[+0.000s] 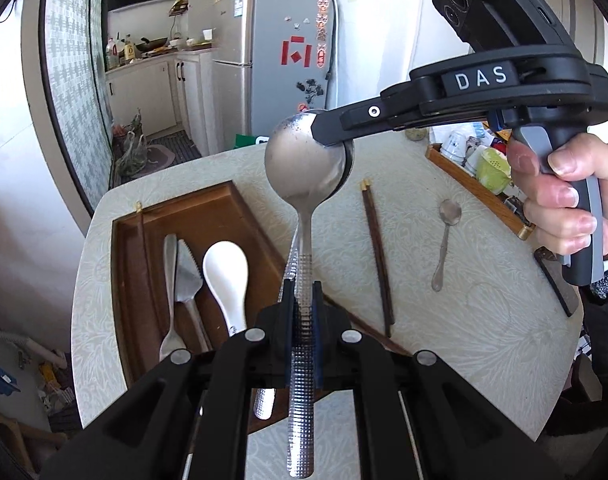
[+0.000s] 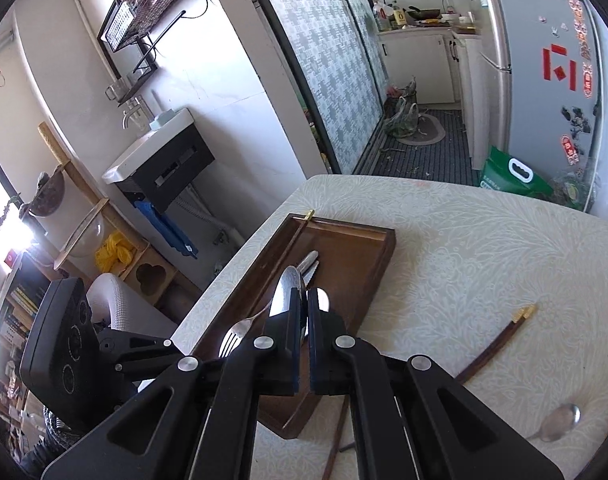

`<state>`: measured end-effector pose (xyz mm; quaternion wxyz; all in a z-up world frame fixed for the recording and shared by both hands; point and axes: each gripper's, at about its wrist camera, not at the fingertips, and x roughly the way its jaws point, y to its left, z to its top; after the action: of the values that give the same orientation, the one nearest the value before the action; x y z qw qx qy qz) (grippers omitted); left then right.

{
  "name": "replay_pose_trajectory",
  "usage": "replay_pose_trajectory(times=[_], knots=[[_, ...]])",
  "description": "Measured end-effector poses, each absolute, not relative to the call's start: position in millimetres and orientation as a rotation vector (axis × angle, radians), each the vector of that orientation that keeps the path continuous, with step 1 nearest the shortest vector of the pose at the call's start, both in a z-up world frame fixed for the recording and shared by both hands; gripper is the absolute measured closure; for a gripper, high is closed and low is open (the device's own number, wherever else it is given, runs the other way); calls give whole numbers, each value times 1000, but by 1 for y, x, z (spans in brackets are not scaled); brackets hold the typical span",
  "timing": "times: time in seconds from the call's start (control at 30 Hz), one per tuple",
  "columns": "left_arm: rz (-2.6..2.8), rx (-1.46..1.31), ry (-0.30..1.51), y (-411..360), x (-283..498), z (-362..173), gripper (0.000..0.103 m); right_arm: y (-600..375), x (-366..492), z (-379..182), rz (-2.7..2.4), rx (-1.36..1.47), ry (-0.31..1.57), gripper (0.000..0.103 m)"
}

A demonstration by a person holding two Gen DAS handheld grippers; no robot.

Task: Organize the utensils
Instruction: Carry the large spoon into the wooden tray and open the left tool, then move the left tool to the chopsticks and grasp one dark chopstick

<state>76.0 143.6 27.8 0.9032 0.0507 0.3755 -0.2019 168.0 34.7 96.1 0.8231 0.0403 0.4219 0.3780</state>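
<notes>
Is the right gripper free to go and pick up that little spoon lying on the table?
Probably not yet. The right gripper is shut on the bowl of the big spoon, whose handle the left gripper also clamps. The small spoon lies uncovered on the table, so only that load blocks it.

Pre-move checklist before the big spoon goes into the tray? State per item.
1. Left gripper shut on the big spoon's handle: ok.
2. Right gripper shut on the spoon's bowl: ok, fingers clamp its edge.
3. Spoon clear of the table: ok, held in the air.
4. Free room in the wooden tray: ok; fork, knife and white spoon lie on one side, the far part is bare.
5. Still outside the tray: chopsticks and small spoon lie on the table: not ok.
6. Spoon lined up with the tray's length: cannot tell.
</notes>
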Motion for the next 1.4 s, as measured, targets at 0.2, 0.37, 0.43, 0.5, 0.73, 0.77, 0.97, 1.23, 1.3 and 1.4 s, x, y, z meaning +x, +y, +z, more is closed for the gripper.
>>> replay_pose_trajectory(times=[0.2, 0.37, 0.43, 0.5, 0.73, 0.77, 0.97, 1.23, 1.3, 1.4], knots=[[-388, 86, 810, 168, 87, 6, 94, 57, 191, 64, 821, 96, 955, 100], [-371, 91, 832, 172, 98, -8, 94, 67, 213, 37, 808, 110, 1001, 101], [-361, 100, 839, 172, 102, -12, 94, 70, 221, 26, 813, 118, 1021, 101], [-352, 102, 849, 172, 106, -17, 94, 75, 225, 17, 808, 102, 1035, 100], [-329, 101, 868, 176, 114, -28, 92, 82, 231, -1, 803, 102, 1064, 91], [-324, 102, 868, 177, 113, -28, 91, 81, 230, -1, 802, 99, 1061, 85], [-335, 67, 799, 179, 97, -9, 41, 53, 213, 27, 782, 96, 983, 37], [-508, 93, 820, 115, 46, -1, 30, -39, 183, 53, 625, 40, 917, 23], [-533, 124, 846, 93, 30, -9, 30, -58, 176, 46, 605, 59, 929, 23], [-505, 166, 902, 65, 12, -28, 30, -80, 163, 35, 589, 80, 934, 23]])
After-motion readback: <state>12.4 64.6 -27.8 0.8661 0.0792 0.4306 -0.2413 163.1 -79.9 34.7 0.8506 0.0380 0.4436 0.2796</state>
